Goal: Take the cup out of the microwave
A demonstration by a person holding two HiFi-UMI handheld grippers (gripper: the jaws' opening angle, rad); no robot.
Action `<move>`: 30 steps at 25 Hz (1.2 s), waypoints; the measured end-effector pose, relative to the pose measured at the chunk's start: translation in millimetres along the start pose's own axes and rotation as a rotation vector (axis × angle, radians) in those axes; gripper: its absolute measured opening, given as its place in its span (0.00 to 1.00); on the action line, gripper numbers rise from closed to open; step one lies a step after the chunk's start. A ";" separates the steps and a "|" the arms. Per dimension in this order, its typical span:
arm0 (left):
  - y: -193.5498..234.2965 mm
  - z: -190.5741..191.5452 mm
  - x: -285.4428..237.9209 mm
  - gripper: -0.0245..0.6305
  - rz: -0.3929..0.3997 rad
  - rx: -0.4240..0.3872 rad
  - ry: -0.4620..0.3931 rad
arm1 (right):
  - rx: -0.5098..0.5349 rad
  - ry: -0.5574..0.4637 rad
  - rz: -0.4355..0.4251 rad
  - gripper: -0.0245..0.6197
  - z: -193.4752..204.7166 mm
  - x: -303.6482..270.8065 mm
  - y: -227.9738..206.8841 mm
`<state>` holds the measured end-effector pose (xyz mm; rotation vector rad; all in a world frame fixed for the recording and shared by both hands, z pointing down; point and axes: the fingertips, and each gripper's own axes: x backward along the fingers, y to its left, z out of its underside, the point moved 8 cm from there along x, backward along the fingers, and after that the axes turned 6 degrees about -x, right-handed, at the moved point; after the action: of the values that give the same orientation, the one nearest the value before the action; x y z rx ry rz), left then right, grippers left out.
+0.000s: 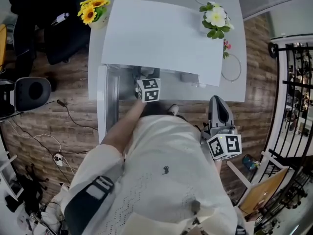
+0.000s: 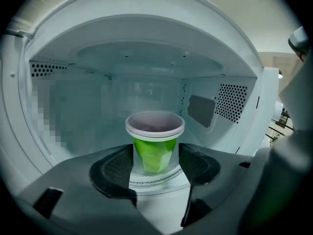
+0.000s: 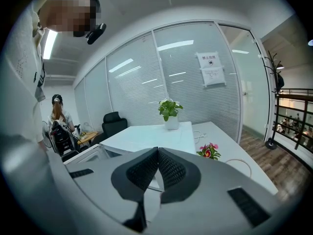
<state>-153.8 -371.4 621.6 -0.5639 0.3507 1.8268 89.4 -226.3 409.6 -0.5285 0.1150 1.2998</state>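
The microwave (image 2: 230, 106) mouth is open before my left gripper (image 2: 155, 160), whose 2 jaws stand apart with the cup (image 2: 155, 143) between them. The side walls and ceiling are well clear of the cup. The open door (image 1: 110, 102) juts out on my left.

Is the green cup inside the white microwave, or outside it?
Inside. The green cup with white rim stands upright on the round glass turntable, with the white microwave's walls around it.

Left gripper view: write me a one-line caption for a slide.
Left gripper, jaws open, flanks a green cup on the turntable inside the microwave.
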 end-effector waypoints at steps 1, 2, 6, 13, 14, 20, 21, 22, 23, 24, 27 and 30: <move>0.0 -0.2 -1.6 0.49 0.000 -0.003 -0.001 | -0.001 0.000 0.002 0.05 0.6 -0.3 0.7; 0.0 -0.6 -3.1 0.49 -0.002 -0.004 -0.002 | -0.001 -0.001 0.003 0.05 1.2 -0.9 1.4; 0.8 -0.9 -7.0 0.46 -0.011 -0.010 -0.004 | -0.005 0.001 0.005 0.05 4.8 -3.7 3.9; -0.2 -2.9 -0.1 0.44 0.004 -0.020 -0.023 | -0.017 0.003 -0.006 0.05 8.9 -4.5 6.3; -0.7 -3.5 2.0 0.44 0.004 -0.024 -0.028 | -0.019 0.002 -0.011 0.05 9.3 -4.3 5.8; -3.0 -4.9 17.2 0.44 -0.017 -0.037 -0.045 | -0.018 -0.003 -0.063 0.05 8.6 -2.3 1.6; -3.8 -4.7 20.3 0.44 -0.020 -0.038 -0.047 | -0.015 -0.003 -0.073 0.05 8.3 -1.2 1.3; -4.8 -4.4 23.8 0.44 -0.023 -0.040 -0.048 | -0.012 -0.003 -0.081 0.05 8.2 0.6 1.0; -6.2 -3.7 27.6 0.44 -0.025 -0.041 -0.049 | -0.009 -0.003 -0.088 0.05 8.3 3.1 0.6; -7.9 -3.0 31.3 0.44 -0.027 -0.040 -0.050 | -0.006 -0.002 -0.095 0.05 8.3 5.7 -0.3; -13.8 -0.3 42.3 0.44 -0.032 -0.034 -0.051 | -0.004 -0.004 -0.105 0.05 8.0 14.5 -5.9; -20.3 2.2 54.1 0.44 -0.034 -0.026 -0.050 | -0.005 -0.003 -0.122 0.05 7.8 22.2 -12.8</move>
<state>-148.5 -320.4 595.0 -0.5382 0.2823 1.8114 106.0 -205.5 412.2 -0.5303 0.0760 1.1820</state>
